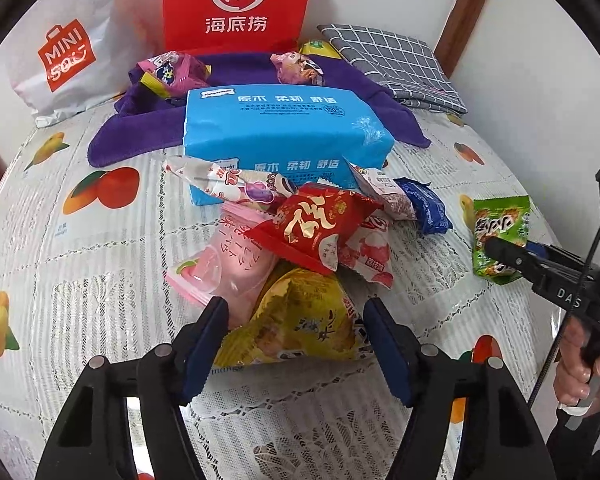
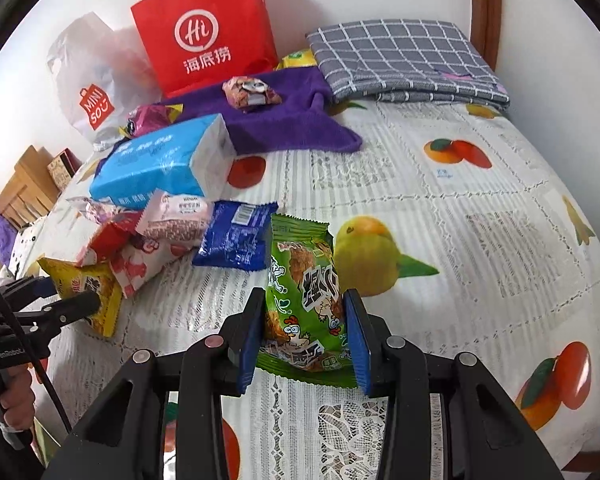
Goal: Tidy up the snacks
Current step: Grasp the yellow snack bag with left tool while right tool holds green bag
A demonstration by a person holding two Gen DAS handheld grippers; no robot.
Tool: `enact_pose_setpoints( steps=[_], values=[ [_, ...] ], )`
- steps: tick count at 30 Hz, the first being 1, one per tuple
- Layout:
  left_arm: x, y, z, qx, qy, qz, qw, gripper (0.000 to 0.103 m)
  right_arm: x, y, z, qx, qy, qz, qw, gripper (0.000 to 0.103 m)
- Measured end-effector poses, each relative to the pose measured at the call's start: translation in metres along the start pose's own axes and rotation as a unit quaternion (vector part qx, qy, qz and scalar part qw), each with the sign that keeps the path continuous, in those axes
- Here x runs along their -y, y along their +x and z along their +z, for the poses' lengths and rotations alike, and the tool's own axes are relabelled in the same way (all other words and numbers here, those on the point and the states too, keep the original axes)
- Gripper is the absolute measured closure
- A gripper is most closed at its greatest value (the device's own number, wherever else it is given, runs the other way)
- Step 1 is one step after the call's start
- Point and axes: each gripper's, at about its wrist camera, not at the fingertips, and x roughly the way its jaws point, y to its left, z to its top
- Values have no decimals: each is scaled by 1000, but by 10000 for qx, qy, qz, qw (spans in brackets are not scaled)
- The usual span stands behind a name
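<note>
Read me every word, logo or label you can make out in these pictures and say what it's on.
"Hi 海底捞": red paper bag.
"MINISO": white plastic bag.
"原木 柔韧 舒适": blue tissue pack, on its top and front.
"DAS": right gripper body.
"GenRobot": left gripper body, cut off by the frame.
Snack wrappers' small print and the tablecloth's captions: too small or blurred.

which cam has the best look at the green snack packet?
Right wrist view: the green snack packet sits close and centred, printed face readable, clamped between the right gripper pads. In the left wrist view the packet is small, near the right edge, partly covered by a gripper finger.
</note>
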Motion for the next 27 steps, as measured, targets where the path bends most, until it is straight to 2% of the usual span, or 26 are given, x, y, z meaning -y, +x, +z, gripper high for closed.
enact_pose_setpoints(
  steps=[3,5,7,11,18,27],
  values=[
    [-1,0,0,5,-18,-31,10000,36,3,3,-1,-19,77,37,10000,60],
    [-3,-1,0,9,-57,-70,10000,37,5,6,0,-68,164,50,9998,55],
    [-5,-2,0,5,-104,-129,9999,38,7,8,-2,-76,231,101,9997,55],
    [-7,-5,-2,14,-135,-205,9997,43,5,2,-3,43,214,45,9998,62],
    [-10,-20,-6,145,-205,-305,9992,50,1,-15,1,213,189,61,9996,62],
    [-16,-37,-8,298,-323,-381,9983,54,-9,-33,6,388,75,120,9991,63]
  ],
)
